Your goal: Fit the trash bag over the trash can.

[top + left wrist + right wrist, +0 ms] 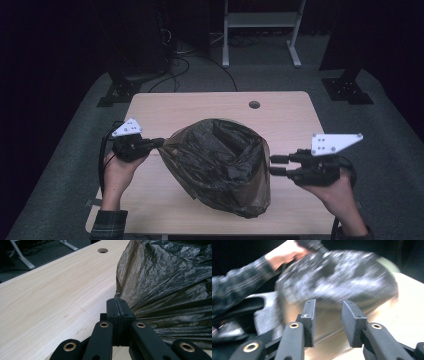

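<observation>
A dark, see-through plastic bag [220, 165] stands open on the light wooden table [280, 115], its mouth facing up. My left gripper [159, 143] is shut on the bag's left rim; in the left gripper view the jaws [117, 302] press together on a pinch of the film, and the bag [170, 285] fans out to the right. My right gripper [274, 165] hovers just off the bag's right side, open, with nothing between its pads. The right gripper view is blurred: its jaws [328, 307] stand apart in front of the bag [337, 280], and the person's other hand [282, 255] is beyond it.
A round cable hole [254, 105] sits near the table's far edge. Behind the table stand a white frame [260, 20] and two black stand feet [120, 90] on grey carpet. Bare tabletop lies around the bag.
</observation>
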A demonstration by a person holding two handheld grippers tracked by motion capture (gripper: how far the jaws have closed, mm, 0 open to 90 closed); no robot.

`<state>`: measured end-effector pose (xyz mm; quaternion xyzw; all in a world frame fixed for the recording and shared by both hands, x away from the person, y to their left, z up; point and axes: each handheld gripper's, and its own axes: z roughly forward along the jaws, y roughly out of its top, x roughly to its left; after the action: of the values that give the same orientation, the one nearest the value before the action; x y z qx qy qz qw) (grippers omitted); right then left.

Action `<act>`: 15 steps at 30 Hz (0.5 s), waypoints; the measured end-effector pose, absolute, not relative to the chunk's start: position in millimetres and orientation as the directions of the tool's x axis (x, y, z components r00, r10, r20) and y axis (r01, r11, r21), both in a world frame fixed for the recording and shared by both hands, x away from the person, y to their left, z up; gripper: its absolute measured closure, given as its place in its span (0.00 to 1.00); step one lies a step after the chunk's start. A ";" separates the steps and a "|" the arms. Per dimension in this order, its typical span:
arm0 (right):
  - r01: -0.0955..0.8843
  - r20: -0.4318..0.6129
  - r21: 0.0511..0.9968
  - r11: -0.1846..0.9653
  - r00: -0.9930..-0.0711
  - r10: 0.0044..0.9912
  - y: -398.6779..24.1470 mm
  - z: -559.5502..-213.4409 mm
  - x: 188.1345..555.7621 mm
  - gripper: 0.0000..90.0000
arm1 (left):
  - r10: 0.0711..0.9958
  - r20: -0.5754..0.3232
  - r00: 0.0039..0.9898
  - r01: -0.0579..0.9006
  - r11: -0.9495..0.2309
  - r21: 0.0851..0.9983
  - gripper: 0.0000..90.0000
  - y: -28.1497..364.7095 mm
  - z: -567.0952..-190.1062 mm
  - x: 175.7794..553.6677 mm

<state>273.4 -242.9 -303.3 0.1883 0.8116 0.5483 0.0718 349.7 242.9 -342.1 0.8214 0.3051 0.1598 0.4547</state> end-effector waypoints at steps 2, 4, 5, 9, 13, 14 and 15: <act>0.230 0.090 0.919 0.319 -0.912 0.400 -242.5 -300.9 280.6 0.68 | 0.645 -0.015 0.764 0.359 -0.406 0.841 1.00 239.9 -342.8 355.6; 0.243 0.095 0.922 0.302 -0.897 0.431 -240.6 -300.2 302.8 0.67 | 0.641 -0.024 0.767 0.362 -0.401 0.841 1.00 234.9 -344.3 363.0; 0.243 0.095 0.922 0.302 -0.897 0.431 -240.6 -300.2 302.8 0.67 | 0.641 -0.024 0.767 0.362 -0.401 0.841 1.00 234.9 -344.3 363.0; 0.268 0.114 0.918 0.292 -0.885 0.452 -234.2 -305.0 325.6 0.64 | 0.633 -0.032 0.773 0.363 -0.401 0.841 1.00 228.4 -346.6 369.8; 0.292 0.136 0.910 0.295 -0.881 0.454 -224.6 -310.5 340.3 0.68 | 0.625 -0.034 0.780 0.360 -0.404 0.841 1.00 223.8 -347.5 369.7; 0.298 0.137 0.903 0.308 -0.882 0.450 -220.6 -313.8 344.8 0.84 | 0.623 -0.034 0.781 0.358 -0.403 0.843 1.00 223.3 -347.2 369.4; 0.298 0.137 0.903 0.308 -0.882 0.450 -220.6 -313.8 344.8 0.84 | 0.623 -0.034 0.781 0.358 -0.403 0.843 1.00 223.3 -347.2 369.4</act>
<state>344.8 -220.6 -313.8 0.2320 0.8058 0.5403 0.0705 369.4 223.3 -347.2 0.8249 0.2973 0.1449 0.4585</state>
